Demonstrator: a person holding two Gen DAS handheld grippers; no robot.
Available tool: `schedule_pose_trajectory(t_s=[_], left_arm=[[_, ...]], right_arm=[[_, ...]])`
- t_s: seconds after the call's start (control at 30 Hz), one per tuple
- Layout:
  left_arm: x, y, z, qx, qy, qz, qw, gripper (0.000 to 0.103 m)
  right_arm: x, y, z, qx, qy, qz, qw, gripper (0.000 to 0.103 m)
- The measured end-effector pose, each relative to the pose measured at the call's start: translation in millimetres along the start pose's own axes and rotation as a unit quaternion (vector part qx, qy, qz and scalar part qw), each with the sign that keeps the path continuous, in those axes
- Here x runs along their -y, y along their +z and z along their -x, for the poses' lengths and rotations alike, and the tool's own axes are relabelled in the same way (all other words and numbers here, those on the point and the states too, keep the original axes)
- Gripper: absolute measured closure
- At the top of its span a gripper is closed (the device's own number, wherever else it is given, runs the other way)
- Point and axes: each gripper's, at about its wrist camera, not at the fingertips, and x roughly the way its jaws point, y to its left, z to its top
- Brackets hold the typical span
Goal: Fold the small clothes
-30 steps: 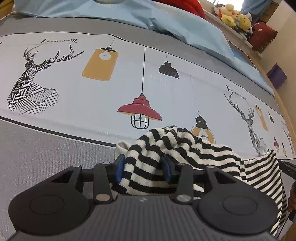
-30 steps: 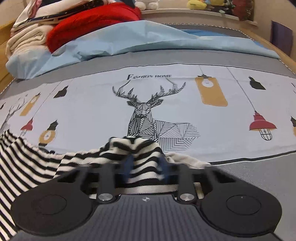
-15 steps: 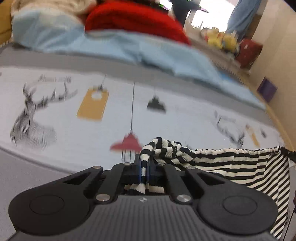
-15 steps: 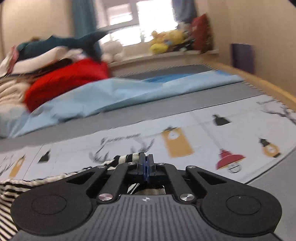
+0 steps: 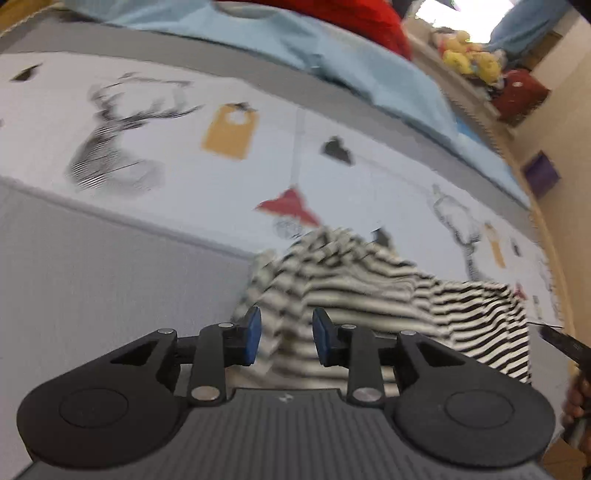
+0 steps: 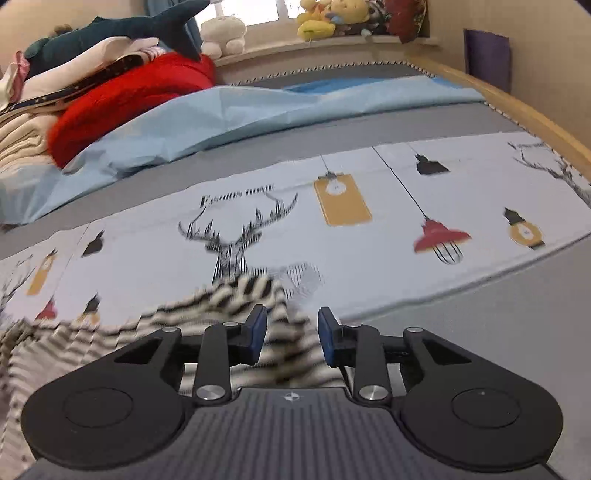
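Note:
A small black-and-white striped garment (image 5: 369, 280) lies crumpled on the printed bedspread (image 5: 184, 206). My left gripper (image 5: 286, 332) hovers over its left end. Its jaws are opening, and striped cloth shows in the gap, loose from the blue pads (image 5: 252, 338). In the right wrist view the same garment (image 6: 221, 306) spreads to the lower left. My right gripper (image 6: 291, 328) hangs over its other end with jaws opening too, and blurred cloth shows between the pads (image 6: 327, 334) without being pinched.
A light blue sheet (image 6: 258, 110) and a red blanket (image 6: 129, 96) lie at the far side of the bed, with plush toys (image 6: 328, 14) on the sill. The wooden bed frame (image 6: 517, 107) curves along the right. A hand (image 5: 576, 398) shows at the left wrist view's right edge.
Half a second ago both grippers were shut on the garment's edge, holding it stretched up. Now both jaws have parted and the striped cloth has dropped loose. Both views are higher above the bed.

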Motion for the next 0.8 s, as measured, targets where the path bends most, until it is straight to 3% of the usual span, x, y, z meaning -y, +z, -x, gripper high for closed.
schedule_pose_trajectory(t_s=[0.07,0.2,0.3,0.4,0.5,0.63,0.73,0.8], left_arm=[[-11,-14,16,-0.008,0.024,0.024,0.9994,0.069],[-28,-50,25,-0.041,-0.011,0.072,0.9965,0.068],[-28,-71,8,-0.092,0.0,0.057,0.9941,0.068],[-24,-75,2,-0.102,-0.008,0.04,0.994,0.064],[-26,-78,-2,-0.108,0.001,0.034,0.9935,0.06],[-38,-78,-11,-0.121,0.015,0.064,0.9905,0.049],[-38,-78,-14,-0.125,0.008,0.063,0.9901,0.049],[-34,-79,-14,-0.124,-0.003,0.053,0.9909,0.052]], right_arm=[[11,-8,20,-0.017,0.008,0.005,1.0,0.071],[34,-39,48,-0.057,0.016,-0.012,0.998,0.068],[50,-72,57,-0.094,0.017,-0.038,0.995,0.062],[54,-96,55,-0.13,0.0,-0.034,0.991,0.062],[55,-101,53,-0.124,0.001,-0.053,0.991,0.062],[54,-109,45,-0.147,-0.004,-0.069,0.987,0.062],[50,-109,43,-0.147,0.0,-0.075,0.986,0.062],[49,-109,45,-0.145,0.001,-0.069,0.987,0.072]])
